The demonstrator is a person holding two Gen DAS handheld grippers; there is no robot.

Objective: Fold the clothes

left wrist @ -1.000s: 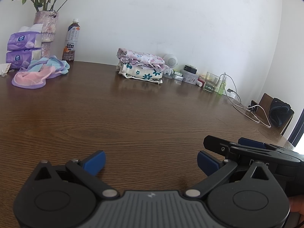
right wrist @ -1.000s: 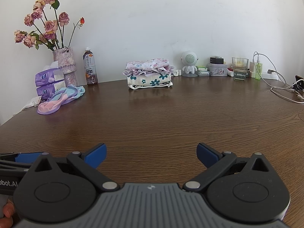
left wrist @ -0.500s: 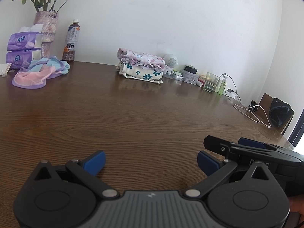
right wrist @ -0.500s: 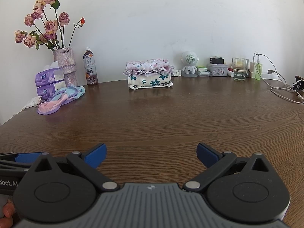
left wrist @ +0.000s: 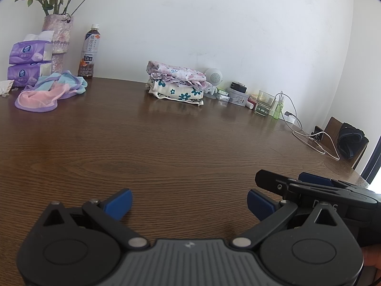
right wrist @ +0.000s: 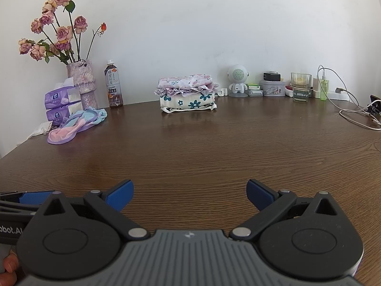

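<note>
Clothes wait in two places on a dark wooden tabletop (right wrist: 214, 143): a folded stack (right wrist: 187, 96) of floral pieces sits at the far edge against the white wall, and a loose pink, purple and blue garment (right wrist: 76, 125) lies crumpled to the far left, its back edge touching a pair of stacked tissue packs (right wrist: 60, 104). Both claws rest low over the near, bare stretch of wood, well apart from either pile. The left claw (left wrist: 189, 203) has its blue-padded fingers spread wide with nothing between them; the right claw (right wrist: 189, 194) is likewise spread and empty. Each claw's body cuts off the nearest strip of tabletop in its own view. In the left wrist view the right claw appears side-on at the right edge, partly behind the left one. A vase of dried roses (right wrist: 82, 81) hides part of the tissue packs, and a bottle (right wrist: 113, 87) stands beside it. Small items along the wall at right are hard to identify apart from a glass (right wrist: 300, 87) and a white cable (right wrist: 354, 116).
</note>
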